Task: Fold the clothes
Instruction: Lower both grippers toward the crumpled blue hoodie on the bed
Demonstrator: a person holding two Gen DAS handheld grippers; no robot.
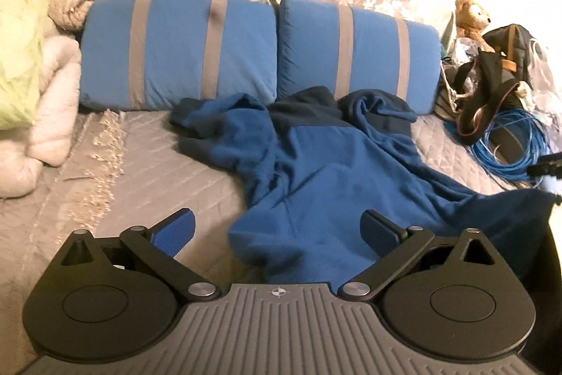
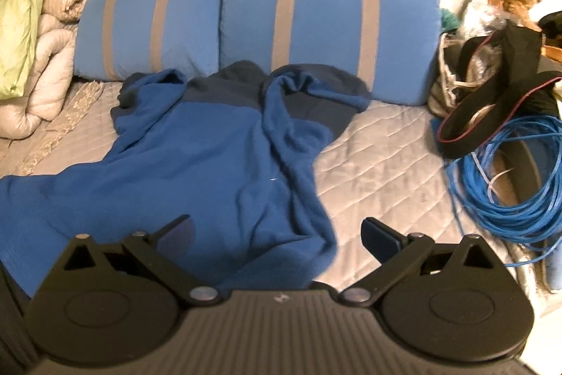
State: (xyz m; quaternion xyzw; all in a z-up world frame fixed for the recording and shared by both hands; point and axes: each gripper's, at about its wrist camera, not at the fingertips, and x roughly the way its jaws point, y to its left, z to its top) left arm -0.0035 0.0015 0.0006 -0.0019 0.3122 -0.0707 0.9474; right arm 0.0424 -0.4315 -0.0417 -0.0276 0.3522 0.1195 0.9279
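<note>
Right now both tools stand wide and hold nothing. Just ahead of the left tool (image 1: 277, 227) lies the near end of a blue fleece garment (image 1: 316, 164), spread crumpled on the bed (image 1: 140, 157); the same end lies between the spread fingers of the right tool (image 2: 277, 232). It looks soft, light and limp, likely to sag and bunch when lifted, so a pinch at each near corner seems best. Farther off its darker parts reach the striped pillows (image 1: 175, 51). Right of the tools a blue cable coil (image 2: 509, 171) could snag.
</note>
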